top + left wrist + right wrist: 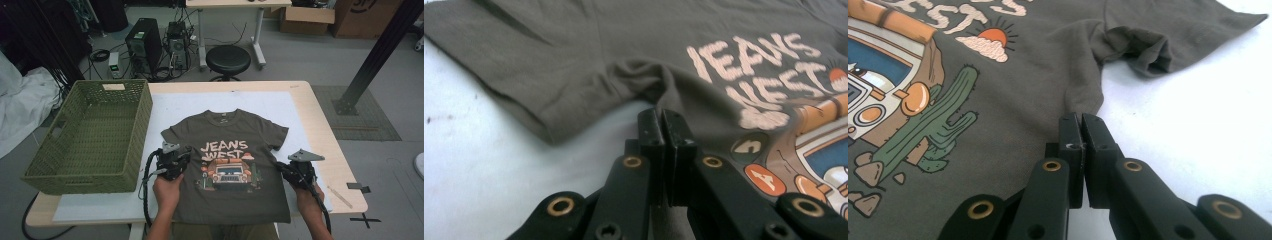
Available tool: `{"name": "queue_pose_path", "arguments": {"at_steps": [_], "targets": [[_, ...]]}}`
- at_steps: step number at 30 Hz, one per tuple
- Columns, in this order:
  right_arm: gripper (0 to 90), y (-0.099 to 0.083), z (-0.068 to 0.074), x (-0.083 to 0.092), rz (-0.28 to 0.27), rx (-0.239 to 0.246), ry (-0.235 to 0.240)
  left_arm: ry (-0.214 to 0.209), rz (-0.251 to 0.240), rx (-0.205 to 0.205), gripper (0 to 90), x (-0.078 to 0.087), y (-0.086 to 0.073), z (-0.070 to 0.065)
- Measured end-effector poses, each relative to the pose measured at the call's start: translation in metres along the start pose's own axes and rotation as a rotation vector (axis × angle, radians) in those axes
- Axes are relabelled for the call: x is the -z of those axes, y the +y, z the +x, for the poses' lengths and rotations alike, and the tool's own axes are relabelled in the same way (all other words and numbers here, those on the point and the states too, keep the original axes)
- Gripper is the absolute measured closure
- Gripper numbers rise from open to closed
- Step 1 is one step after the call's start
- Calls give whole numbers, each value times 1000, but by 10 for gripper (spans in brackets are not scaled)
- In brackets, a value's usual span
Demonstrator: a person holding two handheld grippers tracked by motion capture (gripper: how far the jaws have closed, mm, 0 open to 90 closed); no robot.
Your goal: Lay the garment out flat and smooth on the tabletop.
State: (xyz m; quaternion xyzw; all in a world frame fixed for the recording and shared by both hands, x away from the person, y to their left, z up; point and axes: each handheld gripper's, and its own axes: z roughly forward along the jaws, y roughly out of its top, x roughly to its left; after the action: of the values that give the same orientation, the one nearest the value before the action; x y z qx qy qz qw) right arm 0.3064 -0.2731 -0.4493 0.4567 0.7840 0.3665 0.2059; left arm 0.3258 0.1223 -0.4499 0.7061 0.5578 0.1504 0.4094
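— What carries everything here?
— A light wooden table [320, 130], with a white sheet [175, 107] spread over most of its top.
— And what lies on it?
— A dark olive T-shirt [235, 200] lies flat on the sheet, print side up. A green woven basket [142, 120] stands at the left end, overhanging the table's left edge.

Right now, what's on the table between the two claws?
The printed front of the T-shirt stretches between the left claw and right claw, in the high view.
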Motion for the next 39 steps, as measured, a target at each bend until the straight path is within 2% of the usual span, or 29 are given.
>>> {"name": "queue_pose_path", "arguments": {"at_steps": [2, 3, 5, 7, 9, 11, 13, 15, 18, 21, 22, 23, 24, 27, 30, 31, 32, 34, 37, 39], "targets": [[863, 1, -1, 0, 6, -3, 5, 2, 1, -5, 877, 1, -1, -1], [810, 1, -1, 0, 8, -1, 5, 3, 12, -4, 864, 2, -1, -2], [687, 0, -4, 2, 8, -16, 10, 0, 41, 24, 724, 5, -1, -1], [653, -2, -6, 6, -2, -39, 18, 1, 39, 54, 567, 16, -4, -3], [635, -5, -5, 15, -25, -58, 36, -8, 27, 38, 550, 24, -10, -6], [637, -9, 1, 24, -32, -45, 56, -9, 30, 3, 551, 33, -20, -11], [637, -15, 7, 32, -20, -33, 78, -3, 40, -9, 550, 38, -30, -13], [639, -23, 15, 36, -7, -13, 89, 5, 27, -17, 562, 42, -38, -16], [649, -35, 23, 42, 13, -14, 87, 22, 20, -32, 671, 48, -46, -22], [682, -48, 30, 54, -13, -53, 68, 40, 7, -64, 810, 55, -57, -27], [762, -52, 33, 57, -17, -53, 61, 37, 0, -64, 863, 57, -60, -28], [842, -55, 35, 60, -23, -38, 48, 33, -4, -61, 872, 60, -63, -28], [879, -58, 36, 62, -29, -29, 61, 27, -4, -59, 877, 62, -65, -29], [883, -61, 38, 66, -32, -18, 61, 1, 12, -41, 879, 70, -70, -28], [875, -65, 38, 73, -35, -22, 75, -12, 0, -22, 870, 75, -75, -25], [824, -65, 38, 73, -31, -19, 76, -13, -7, -15, 768, 75, -75, -24], [759, -65, 37, 73, -34, -17, 68, -25, -18, 12, 697, 75, -75, -24], [695, -61, 33, 73, -53, -53, 56, 6, -42, 18, 484, 73, -71, -24], [694, -48, 29, 67, -80, -59, 26, 25, -76, 32, 372, 67, -64, -22], [727, -36, 28, 57, -76, -44, 24, 26, -86, 34, 343, 61, -56, -20]]}}
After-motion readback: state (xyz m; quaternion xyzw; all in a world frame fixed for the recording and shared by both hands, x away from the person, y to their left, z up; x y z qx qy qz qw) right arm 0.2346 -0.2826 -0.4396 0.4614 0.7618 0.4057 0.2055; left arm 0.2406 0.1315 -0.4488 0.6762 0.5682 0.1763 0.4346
